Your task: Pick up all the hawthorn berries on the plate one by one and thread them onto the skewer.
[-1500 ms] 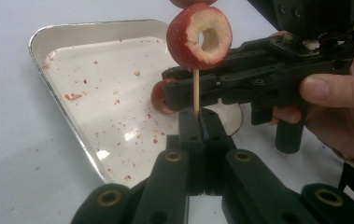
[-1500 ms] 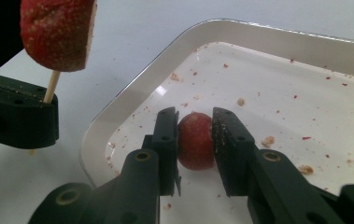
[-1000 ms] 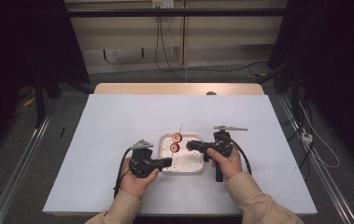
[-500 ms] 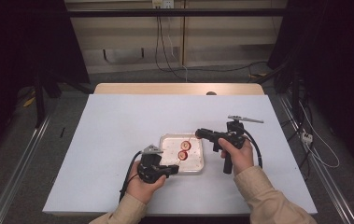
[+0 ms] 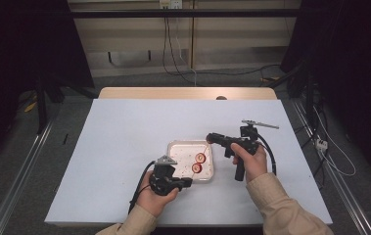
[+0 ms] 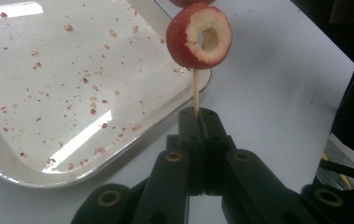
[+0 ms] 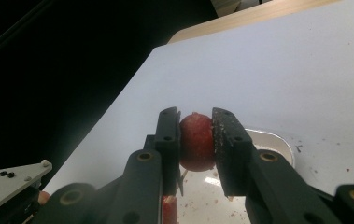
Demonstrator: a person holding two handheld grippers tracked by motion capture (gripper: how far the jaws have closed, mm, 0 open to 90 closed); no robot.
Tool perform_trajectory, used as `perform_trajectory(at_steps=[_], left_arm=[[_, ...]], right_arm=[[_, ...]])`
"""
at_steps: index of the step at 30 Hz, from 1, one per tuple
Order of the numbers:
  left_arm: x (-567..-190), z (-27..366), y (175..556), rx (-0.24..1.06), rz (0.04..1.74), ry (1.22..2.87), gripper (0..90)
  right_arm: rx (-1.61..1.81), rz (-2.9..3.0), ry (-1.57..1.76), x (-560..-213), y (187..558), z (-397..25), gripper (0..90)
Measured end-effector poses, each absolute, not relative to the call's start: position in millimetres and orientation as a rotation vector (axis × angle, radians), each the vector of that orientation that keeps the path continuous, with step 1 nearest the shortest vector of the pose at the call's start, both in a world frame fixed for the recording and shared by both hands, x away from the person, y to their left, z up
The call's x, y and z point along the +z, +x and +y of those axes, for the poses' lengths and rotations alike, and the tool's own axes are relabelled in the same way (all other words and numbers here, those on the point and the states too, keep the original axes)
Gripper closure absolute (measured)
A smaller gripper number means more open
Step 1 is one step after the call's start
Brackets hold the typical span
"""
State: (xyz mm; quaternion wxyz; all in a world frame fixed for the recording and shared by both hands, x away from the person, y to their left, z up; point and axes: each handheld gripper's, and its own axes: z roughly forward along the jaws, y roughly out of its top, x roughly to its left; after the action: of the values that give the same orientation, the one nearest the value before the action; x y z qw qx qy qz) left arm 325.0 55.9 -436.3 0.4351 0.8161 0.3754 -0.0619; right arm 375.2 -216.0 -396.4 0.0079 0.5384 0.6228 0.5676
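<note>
White tabletop fills the middle of the high view, with dark curtains to either side and cables hanging down a pale wall at the top of the frame. At lower centre-left, the left gripper (image 5: pixel 189 182) sits in the person's hand just below the tray (image 5: pixel 175 147), its jaws pressed together on the bare end of a thin wooden skewer (image 6: pixel 196 91). In the left gripper view that stick rises from the jaw tips to a cored red fruit (image 6: pixel 199 35) (hawthorn by the look of it, though I can't be sure) hanging over the tray's lower right rim, with a second fruit cut off by the top edge. Crumbs of red peel speckle the tray floor.

Right of centre in the high view, the right gripper (image 5: pixel 210 138) points back toward the tray's upper right corner. Its own view shows the jaws pinching another red fruit (image 7: pixel 196 142) by its sides, held above the tray rim (image 7: pixel 277 140).

These fruits look light and fairly firm, but the hollow core should make them crush or split under a hard squeeze, so a gentle hold across the widest part seems best. Slender and stiff, the skewer would likely snap if bent; gripping near its end, as here, leaves room to thread.
</note>
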Motion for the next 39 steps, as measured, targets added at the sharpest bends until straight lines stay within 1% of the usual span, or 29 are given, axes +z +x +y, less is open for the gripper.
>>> perform_trajectory(at_steps=[12, 21, 27, 29, 31, 32, 35, 39], left_arm=[[-433.1, 59.1, 325.2, -0.123, 0.936, 1.997, 90.0], [-432.6, 58.0, 325.0, -0.154, 0.923, 2.009, 90.0], [-433.7, 56.3, 324.0, -0.129, 0.931, 2.008, 90.0], [-433.4, 57.4, 324.9, -0.143, 0.929, 2.003, 90.0], [-433.7, 57.9, 325.0, -0.122, 0.943, 2.002, 90.0], [-433.6, 59.1, 325.8, -0.141, 0.932, 2.009, 90.0], [-432.8, 58.7, 325.4, -0.137, 0.925, 2.007, 90.0], [-433.3, 58.1, 324.5, -0.118, 0.940, 1.984, 90.0]], right_arm=[[1.826, 1.912, 1.714, -395.9, 376.3, -218.2, 73.6], [1.843, 1.925, 1.725, -397.1, 377.6, -218.4, 73.6], [1.862, 1.912, 1.742, -397.7, 378.4, -218.2, 73.6], [1.861, 1.923, 1.738, -398.0, 378.0, -217.1, 73.6], [1.857, 1.927, 1.733, -398.1, 377.2, -216.0, 73.6], [1.866, 1.926, 1.733, -398.2, 377.1, -215.7, 73.6], [1.867, 1.928, 1.732, -398.4, 376.4, -214.4, 73.6], [1.879, 1.916, 1.728, -398.4, 375.0, -212.1, 73.7]])
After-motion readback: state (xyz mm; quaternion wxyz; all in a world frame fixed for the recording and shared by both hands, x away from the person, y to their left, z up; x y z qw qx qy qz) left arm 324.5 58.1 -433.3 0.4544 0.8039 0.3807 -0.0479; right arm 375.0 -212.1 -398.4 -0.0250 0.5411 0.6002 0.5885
